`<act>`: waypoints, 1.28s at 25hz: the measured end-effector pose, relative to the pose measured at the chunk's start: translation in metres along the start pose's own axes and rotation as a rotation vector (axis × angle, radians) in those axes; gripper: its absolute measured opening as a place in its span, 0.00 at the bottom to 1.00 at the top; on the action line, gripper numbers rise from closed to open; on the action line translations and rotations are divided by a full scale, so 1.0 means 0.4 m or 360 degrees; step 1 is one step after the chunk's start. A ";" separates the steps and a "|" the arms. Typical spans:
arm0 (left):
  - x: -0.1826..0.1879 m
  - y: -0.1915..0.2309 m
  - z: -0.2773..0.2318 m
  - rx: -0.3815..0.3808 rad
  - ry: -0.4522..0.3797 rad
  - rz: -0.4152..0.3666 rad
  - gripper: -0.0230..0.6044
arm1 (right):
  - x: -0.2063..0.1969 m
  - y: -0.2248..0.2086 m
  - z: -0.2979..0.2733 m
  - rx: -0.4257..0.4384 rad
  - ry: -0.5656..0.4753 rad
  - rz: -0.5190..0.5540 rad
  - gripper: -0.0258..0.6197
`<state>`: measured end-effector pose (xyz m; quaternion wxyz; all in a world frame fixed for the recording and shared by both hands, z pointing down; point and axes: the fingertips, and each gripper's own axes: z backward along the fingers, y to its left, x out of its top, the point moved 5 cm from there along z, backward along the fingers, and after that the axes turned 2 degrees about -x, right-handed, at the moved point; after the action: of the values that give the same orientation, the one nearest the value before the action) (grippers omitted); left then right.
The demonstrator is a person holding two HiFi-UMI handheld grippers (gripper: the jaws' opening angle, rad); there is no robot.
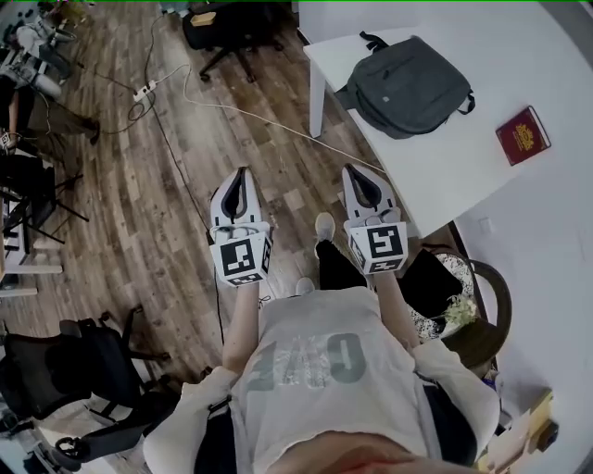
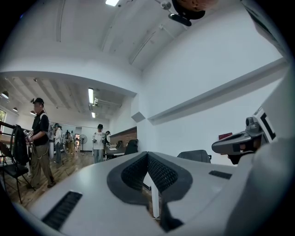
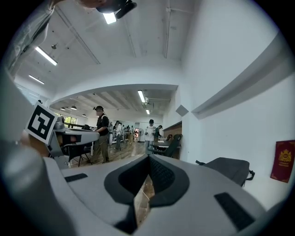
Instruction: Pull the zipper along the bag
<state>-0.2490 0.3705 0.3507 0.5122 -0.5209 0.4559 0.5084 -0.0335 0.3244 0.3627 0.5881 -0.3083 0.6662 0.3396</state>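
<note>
A dark grey backpack (image 1: 408,85) lies flat on the white table (image 1: 445,162) at the upper right, its zipper too small to make out. Both grippers hover over the wooden floor, short of the table and apart from the bag. My left gripper (image 1: 243,171) is shut with nothing in it, and my right gripper (image 1: 352,169) is also shut and empty, close to the table's near edge. In the left gripper view the jaws (image 2: 147,154) meet, with the backpack (image 2: 194,156) far ahead. The right gripper view shows closed jaws (image 3: 148,157) and the backpack (image 3: 229,168) to the right.
A red booklet (image 1: 523,134) lies on the table right of the bag. A black office chair (image 1: 232,28) stands beyond the table's corner and a white cable (image 1: 250,116) crosses the floor. A round wicker chair (image 1: 473,301) sits at my right. Several people (image 3: 102,131) stand far off.
</note>
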 end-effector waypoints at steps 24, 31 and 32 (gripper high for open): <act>0.004 0.077 -0.866 0.0098 -0.0091 -0.0029 0.08 | 0.020 -0.461 -0.762 0.0118 -0.0018 0.0046 0.08; 0.000 0.080 -0.946 0.0038 -0.0108 -0.0021 0.08 | 0.014 -0.490 -0.834 0.0096 0.0000 0.0034 0.08; -0.005 0.089 -0.961 0.0033 -0.0108 -0.0013 0.08 | 0.015 -0.490 -0.851 0.0093 -0.0001 0.0043 0.08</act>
<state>-0.2604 -0.0150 0.3342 0.5349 -0.4999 0.4415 0.5188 -0.0709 -0.0667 0.3657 0.5923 -0.2820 0.6798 0.3281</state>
